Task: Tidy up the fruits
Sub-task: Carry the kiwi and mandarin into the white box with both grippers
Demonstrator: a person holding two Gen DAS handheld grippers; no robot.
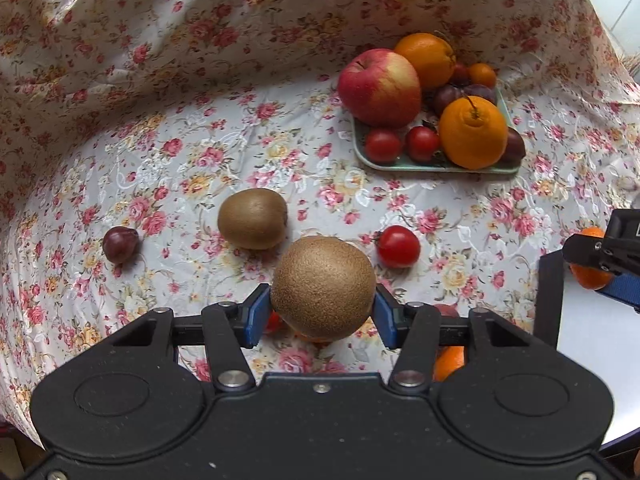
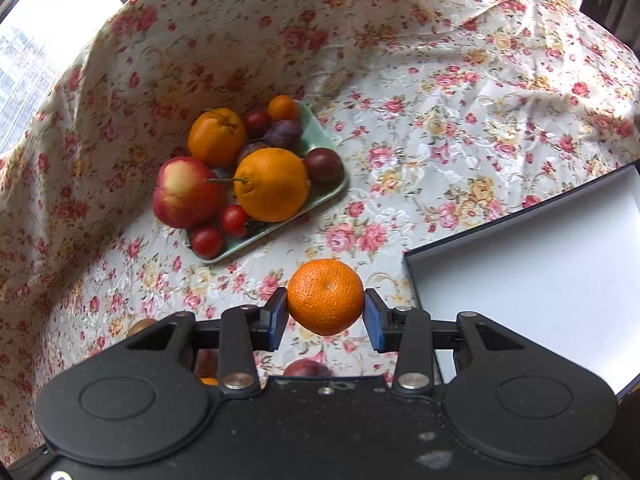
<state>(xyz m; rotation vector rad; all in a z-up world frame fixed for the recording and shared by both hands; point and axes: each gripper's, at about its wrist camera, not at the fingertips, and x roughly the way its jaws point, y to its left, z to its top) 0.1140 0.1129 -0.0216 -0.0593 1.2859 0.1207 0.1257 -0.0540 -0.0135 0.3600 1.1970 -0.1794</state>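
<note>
My left gripper point(image 1: 323, 314) is shut on a brown kiwi point(image 1: 323, 286), held above the floral cloth. A second kiwi point(image 1: 253, 218), a dark plum point(image 1: 119, 243) and a cherry tomato point(image 1: 398, 246) lie loose on the cloth beyond it. My right gripper point(image 2: 325, 314) is shut on a small mandarin point(image 2: 325, 295); it also shows at the right edge of the left wrist view point(image 1: 591, 268). A green tray point(image 1: 436, 166) at the back right holds an apple point(image 1: 379, 87), oranges, plums and tomatoes; it also shows in the right wrist view point(image 2: 320, 196).
A white box with dark edges point(image 2: 532, 288) lies on the right of the cloth. The floral cloth point(image 1: 200, 80) rises like a wall behind and to the left. More fruit lies partly hidden under both grippers.
</note>
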